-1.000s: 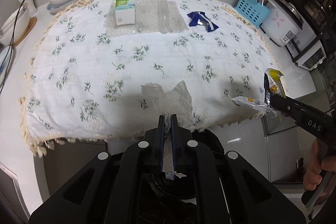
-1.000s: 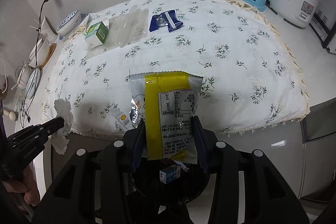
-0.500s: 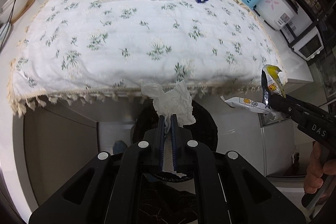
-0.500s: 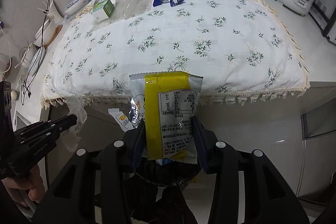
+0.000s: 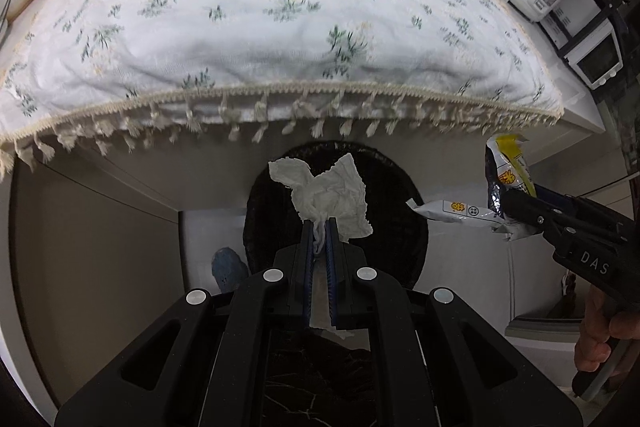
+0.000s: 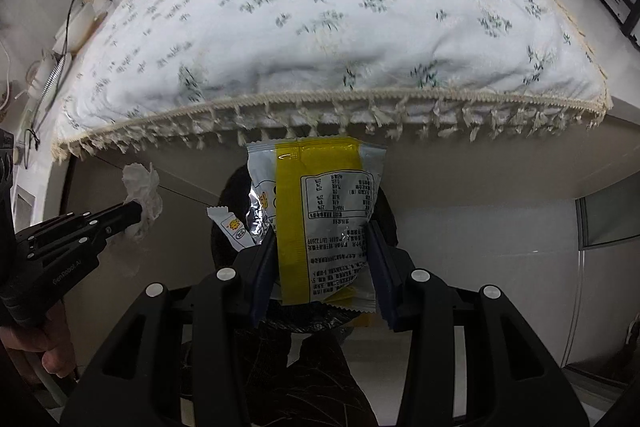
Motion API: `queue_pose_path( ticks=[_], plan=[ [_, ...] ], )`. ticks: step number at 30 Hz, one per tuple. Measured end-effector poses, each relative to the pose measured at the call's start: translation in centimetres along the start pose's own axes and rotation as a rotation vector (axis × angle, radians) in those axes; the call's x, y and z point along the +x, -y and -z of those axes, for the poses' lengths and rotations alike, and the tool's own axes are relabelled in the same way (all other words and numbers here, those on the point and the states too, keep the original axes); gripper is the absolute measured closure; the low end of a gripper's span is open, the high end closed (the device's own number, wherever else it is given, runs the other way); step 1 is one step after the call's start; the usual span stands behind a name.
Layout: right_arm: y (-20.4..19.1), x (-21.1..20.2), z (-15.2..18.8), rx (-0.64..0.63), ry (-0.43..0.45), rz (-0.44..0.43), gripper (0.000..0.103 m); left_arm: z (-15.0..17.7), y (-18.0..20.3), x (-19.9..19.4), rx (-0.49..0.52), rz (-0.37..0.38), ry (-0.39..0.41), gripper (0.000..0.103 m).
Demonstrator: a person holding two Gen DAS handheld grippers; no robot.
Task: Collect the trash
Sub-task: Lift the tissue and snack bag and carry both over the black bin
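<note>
Left gripper [image 5: 319, 225] clamped on crumpled tissue [image 5: 326, 195] mid-frame, right gripper [image 6: 320, 255] squeezing yellow snack bag [image 6: 320, 223] — black bin [image 5: 396, 203] behind both

Black tool [image 5: 319, 227], blue pads, silver screws

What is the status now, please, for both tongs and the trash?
Left tongs shut on crumpled tissue. Right tongs shut on yellow snack wrapper. Both over black bin below table edge. Nothing in the way.
</note>
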State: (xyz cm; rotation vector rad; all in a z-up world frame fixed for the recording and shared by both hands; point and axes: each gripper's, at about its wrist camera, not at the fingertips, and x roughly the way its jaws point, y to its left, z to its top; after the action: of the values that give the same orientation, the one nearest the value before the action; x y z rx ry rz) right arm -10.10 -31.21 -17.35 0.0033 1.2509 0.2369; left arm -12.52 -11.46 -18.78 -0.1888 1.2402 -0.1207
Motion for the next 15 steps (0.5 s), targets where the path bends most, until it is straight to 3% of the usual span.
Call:
queue_pose_path(
  ticks=[15],
  plan=[
    [1.9,5.5,2.2,0.037,-0.092,0.032,0.063,1.4,0.0,6.4,0.015,-0.03,-0.063,0.098]
  ],
)
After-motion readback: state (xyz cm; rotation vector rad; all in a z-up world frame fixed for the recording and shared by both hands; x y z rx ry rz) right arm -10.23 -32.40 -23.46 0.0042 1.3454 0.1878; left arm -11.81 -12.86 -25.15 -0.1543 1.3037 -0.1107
